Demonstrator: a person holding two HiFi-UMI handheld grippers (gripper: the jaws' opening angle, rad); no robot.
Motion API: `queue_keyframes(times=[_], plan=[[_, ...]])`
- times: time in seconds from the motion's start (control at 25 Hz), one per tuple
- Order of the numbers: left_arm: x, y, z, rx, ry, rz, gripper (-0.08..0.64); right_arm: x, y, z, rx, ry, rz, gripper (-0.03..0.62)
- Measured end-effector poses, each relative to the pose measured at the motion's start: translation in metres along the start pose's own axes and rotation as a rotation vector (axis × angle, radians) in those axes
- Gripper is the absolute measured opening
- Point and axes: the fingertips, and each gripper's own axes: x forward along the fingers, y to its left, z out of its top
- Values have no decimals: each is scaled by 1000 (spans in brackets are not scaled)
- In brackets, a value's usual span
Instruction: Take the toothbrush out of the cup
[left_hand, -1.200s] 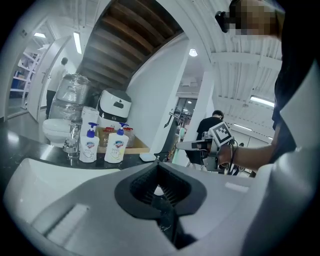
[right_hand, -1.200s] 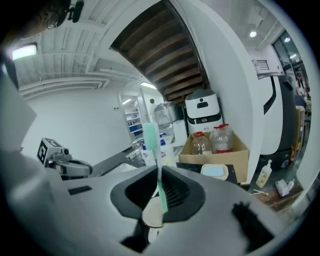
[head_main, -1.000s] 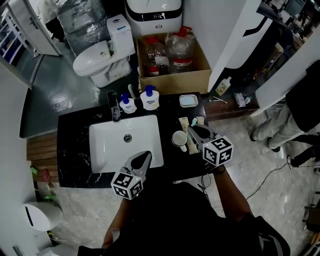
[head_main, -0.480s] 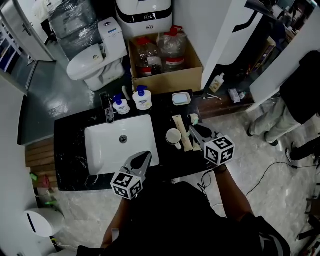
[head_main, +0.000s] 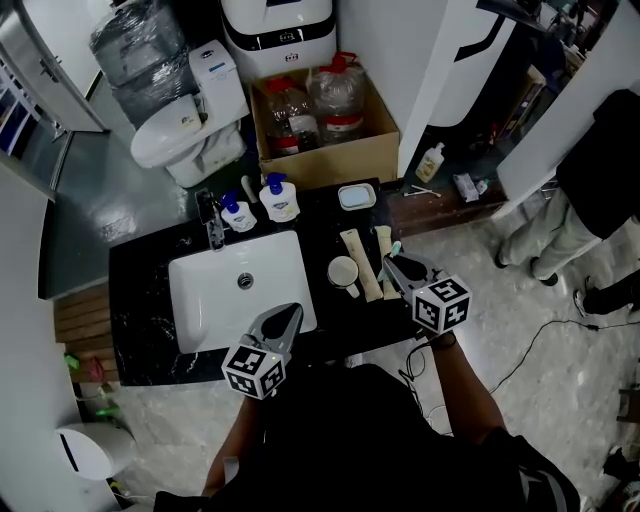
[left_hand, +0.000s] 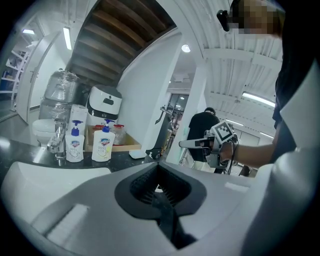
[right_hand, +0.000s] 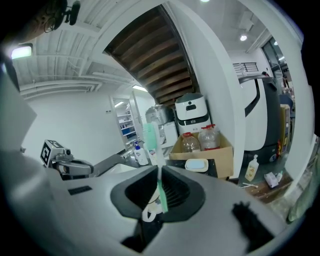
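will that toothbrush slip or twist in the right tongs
Likely light and stiff: the toothbrush is a thin plastic stick standing straight out of the right tongs. It may pivot, since only its narrow smooth handle is pinched and the head sticks well beyond.

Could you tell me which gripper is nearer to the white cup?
The right. The right gripper, shut on the toothbrush, is just right of the cup; the left gripper hangs farther off, over the sink at its near corner.

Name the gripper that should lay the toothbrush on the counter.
Right. The right gripper is shut on the toothbrush, above the counter beside the cup; the left gripper is shut, empty, by the sink.
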Motion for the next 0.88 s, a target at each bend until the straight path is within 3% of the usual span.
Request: queue_keyframes(times=[0.88], plan=[[14, -3, 1, 10, 12, -50, 8, -18, -15, -26, 41, 22, -76, 36]])
